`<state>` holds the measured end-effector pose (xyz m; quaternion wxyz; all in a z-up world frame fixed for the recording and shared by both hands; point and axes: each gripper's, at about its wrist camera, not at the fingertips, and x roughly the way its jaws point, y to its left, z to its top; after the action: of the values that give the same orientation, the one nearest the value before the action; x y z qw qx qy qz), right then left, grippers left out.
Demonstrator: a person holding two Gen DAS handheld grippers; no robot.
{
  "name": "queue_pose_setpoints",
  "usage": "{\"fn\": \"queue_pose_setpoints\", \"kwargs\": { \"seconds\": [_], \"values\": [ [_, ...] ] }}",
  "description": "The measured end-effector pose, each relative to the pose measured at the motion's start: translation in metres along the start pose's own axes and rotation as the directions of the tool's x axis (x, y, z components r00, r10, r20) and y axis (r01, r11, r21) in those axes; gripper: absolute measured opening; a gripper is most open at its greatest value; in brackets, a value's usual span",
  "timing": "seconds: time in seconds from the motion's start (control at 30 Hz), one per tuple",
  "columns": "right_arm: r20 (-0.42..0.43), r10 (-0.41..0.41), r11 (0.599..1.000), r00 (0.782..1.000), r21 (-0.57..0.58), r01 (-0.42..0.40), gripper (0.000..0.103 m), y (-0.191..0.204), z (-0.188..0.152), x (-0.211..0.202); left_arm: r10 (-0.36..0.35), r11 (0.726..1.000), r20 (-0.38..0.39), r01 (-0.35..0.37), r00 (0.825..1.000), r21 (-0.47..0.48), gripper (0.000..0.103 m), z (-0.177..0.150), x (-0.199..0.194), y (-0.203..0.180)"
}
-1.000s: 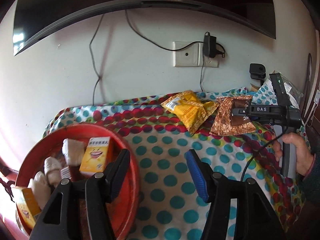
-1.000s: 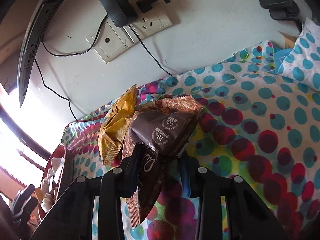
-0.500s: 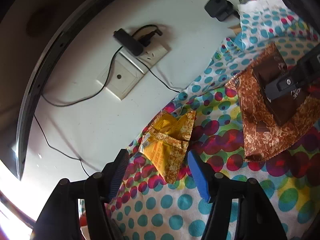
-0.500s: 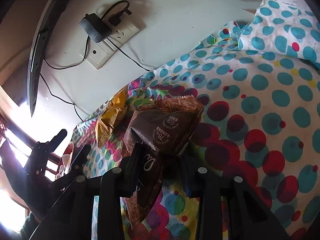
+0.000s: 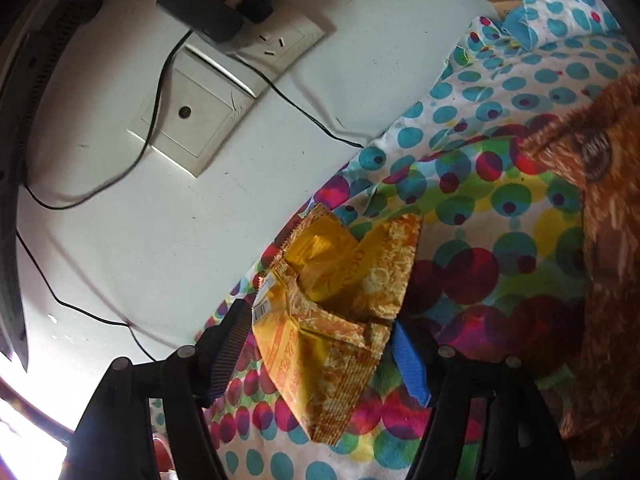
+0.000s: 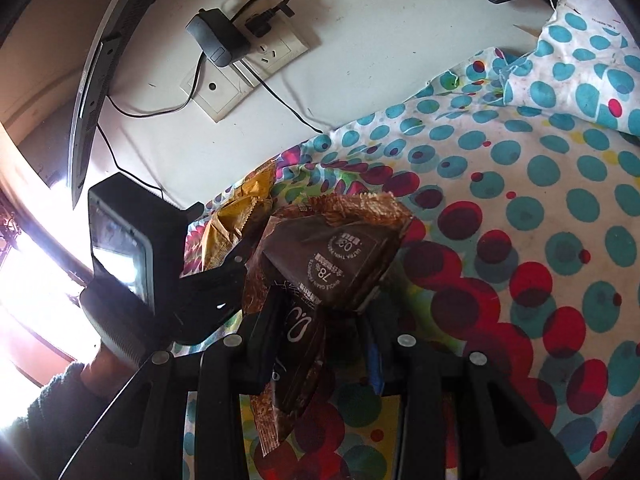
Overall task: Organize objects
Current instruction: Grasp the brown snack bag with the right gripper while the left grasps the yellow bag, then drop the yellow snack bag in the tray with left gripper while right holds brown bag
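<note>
Claws first, nearest the lenses. Left claw (image 5: 320, 350) spread wide, its jaws having just been opening; the yellow snack packet (image 5: 336, 300) lies between them on the spotted cloth (image 5: 472, 216), fingers either side, neither pad pressing it as far as the left wrist view shows. Blue pad (image 5: 410, 362) sits just beside the packet's right edge; the ribbed dark pad on the left stands a little apart.

Right claw (image 6: 320, 344) pressed nearly together, pinching the brown snack packet (image 6: 332, 256), which is lifted and crumpled above the cloth, print upside down toward the camera. In the right wrist view the left claw's body shows at the left, with a sleeve (image 6: 52, 404) and a bit of hand below it.

Beyond, cloth-covered desk runs to a white wall (image 5: 160, 220). Brown packet fills the right edge of the left view, blurred. On the wall: socket plate (image 6: 240, 76) with black adapter (image 6: 216, 40) plugged in, thin cables trailing down.
</note>
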<state>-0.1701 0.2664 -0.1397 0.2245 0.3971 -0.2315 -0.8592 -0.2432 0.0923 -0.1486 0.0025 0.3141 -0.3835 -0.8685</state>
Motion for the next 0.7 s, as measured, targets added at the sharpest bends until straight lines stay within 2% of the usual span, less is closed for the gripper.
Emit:
{"fn": "queue_pose_setpoints", "kwargs": {
  "seconds": [0.1,0.17,0.2,0.3,0.4,0.53,0.63,0.7],
  "values": [
    [-0.001,0.005,1.000,1.000,0.007,-0.005,0.034,-0.001,0.000,0.000,-0.057,0.996,0.000,0.057,0.998,-0.067,0.069,-0.002,0.009,0.012],
    [-0.002,0.007,1.000,1.000,0.009,-0.007,0.035,-0.001,0.000,0.000,-0.089,0.989,-0.023,0.086,0.996,-0.120,0.058,-0.005,0.010,0.019],
    [-0.001,0.007,1.000,1.000,0.011,-0.007,0.035,-0.001,0.000,0.000,-0.090,0.986,-0.027,0.085,0.996,-0.141,0.049,-0.007,0.008,0.022],
    [-0.001,0.005,1.000,1.000,0.008,-0.005,0.035,0.000,0.000,0.000,-0.116,0.970,-0.017,0.109,0.993,-0.219,0.039,-0.016,-0.002,0.037],
    [0.001,0.000,1.000,1.000,0.005,0.000,0.035,0.001,0.000,0.000,-0.177,0.930,0.008,0.170,0.984,-0.327,0.036,-0.029,-0.015,0.057],
    [0.005,-0.015,1.000,1.000,0.002,0.015,0.035,0.003,-0.001,0.000,-0.229,0.880,0.058,0.232,0.972,-0.414,0.036,-0.049,-0.046,0.078],
    [0.016,-0.059,0.998,0.998,-0.014,0.059,0.034,0.009,-0.002,0.001,-0.267,0.833,0.105,0.285,0.958,-0.474,0.036,-0.066,-0.071,0.091],
    [0.030,-0.106,0.993,0.994,-0.052,0.108,0.034,0.019,-0.004,0.001,-0.257,0.818,0.126,0.285,0.958,-0.500,0.036,-0.081,-0.090,0.098]
  ]
}}
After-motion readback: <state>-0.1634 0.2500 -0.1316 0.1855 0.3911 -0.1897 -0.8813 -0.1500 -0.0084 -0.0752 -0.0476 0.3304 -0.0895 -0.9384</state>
